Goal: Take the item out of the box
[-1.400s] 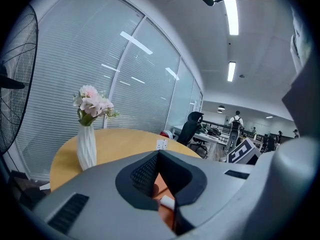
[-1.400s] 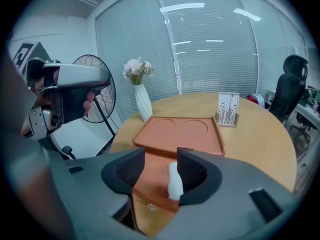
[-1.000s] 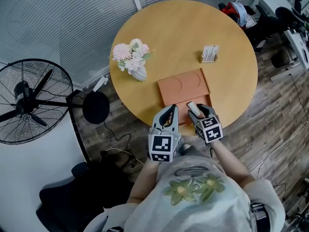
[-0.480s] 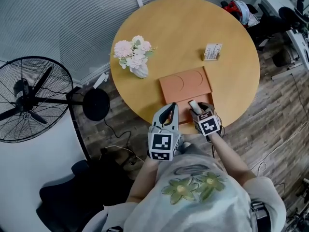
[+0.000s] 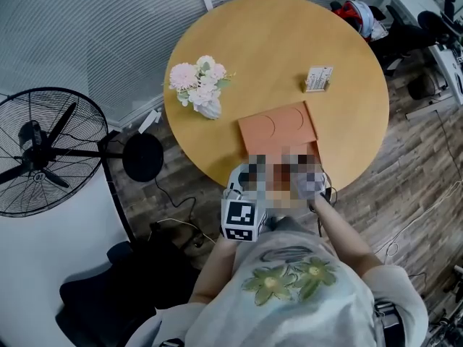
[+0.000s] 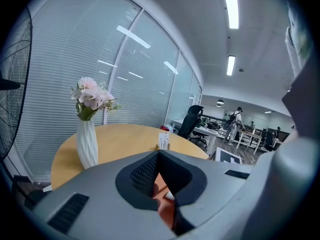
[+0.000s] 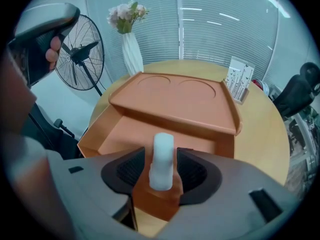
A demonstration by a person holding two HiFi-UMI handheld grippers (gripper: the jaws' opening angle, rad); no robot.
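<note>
Head view: round, smooth, pale-wood worktop (image 5: 289, 56). Flat orange box (image 5: 278, 127) at near edge, lid folded back away from person. White vase of flowers (image 5: 208, 108) left of box. Blur patch covers box's near part.

Left gripper view: left tongs (image 6: 160, 156) tips together, nothing held.

Right gripper view: right tongs (image 7: 161, 170) clamped on item (image 7: 162, 151). Item white, smooth, round-topped, long axis upright along jaws. Open tray lies below and ahead; lid bears two pressed circles. Likely next: draw item up and back.

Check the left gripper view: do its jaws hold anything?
No, the left gripper has its jaws together at the tips, nothing between them.
</note>
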